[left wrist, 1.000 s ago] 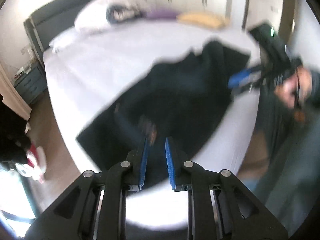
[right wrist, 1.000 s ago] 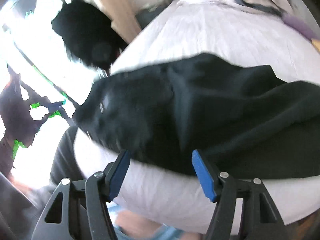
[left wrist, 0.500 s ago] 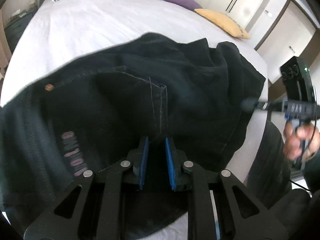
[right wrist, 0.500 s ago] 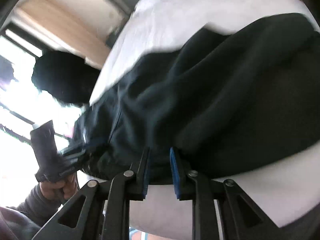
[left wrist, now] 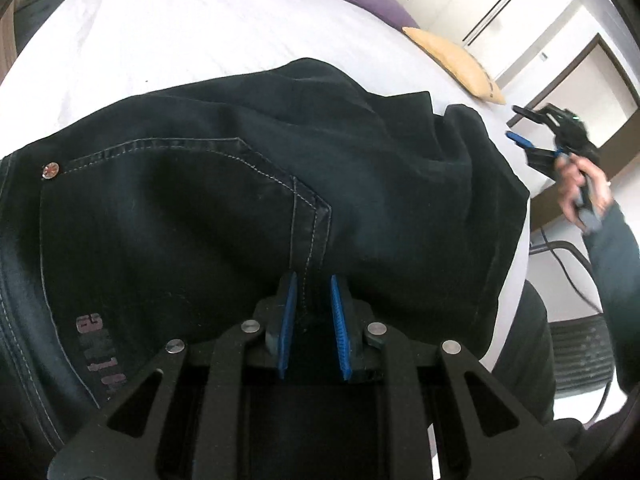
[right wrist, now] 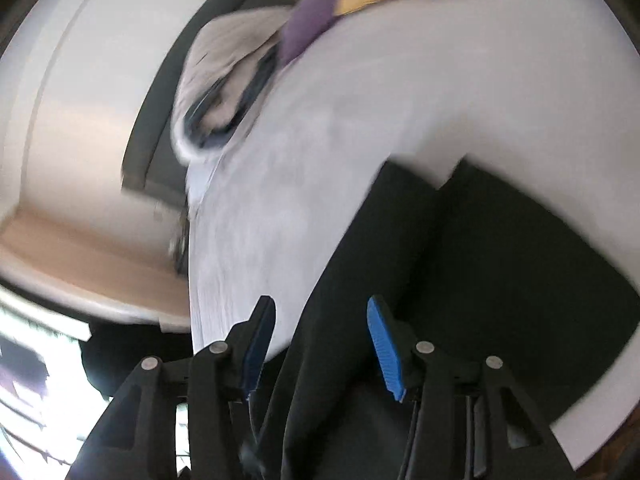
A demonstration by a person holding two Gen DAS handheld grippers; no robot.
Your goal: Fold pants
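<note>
Black jeans [left wrist: 200,200] lie bunched on the white bed [left wrist: 200,40], with a stitched pocket and a rivet showing. My left gripper [left wrist: 312,278] is shut on a fold of the pants at the double-stitched seam, which runs in between its blue pads. My right gripper [left wrist: 513,122] is held by a hand off the pants' right edge, above the bed. In the blurred right wrist view, the right gripper [right wrist: 320,312] has its jaws opening wide. Black pants [right wrist: 480,260] lie below and between the pads, which do not press on the cloth.
A yellow pillow [left wrist: 452,64] and a purple one [left wrist: 376,4] lie at the far side of the bed, with a patterned pillow [right wrist: 224,80] by the dark headboard [right wrist: 160,100]. A chair [left wrist: 580,352] and cable stand at the right. Wardrobe doors and a doorway are behind.
My left gripper has come down close over the pants, still narrow. My right gripper had closed at the pants' edge, then opened and swung away to the right, rolling.
</note>
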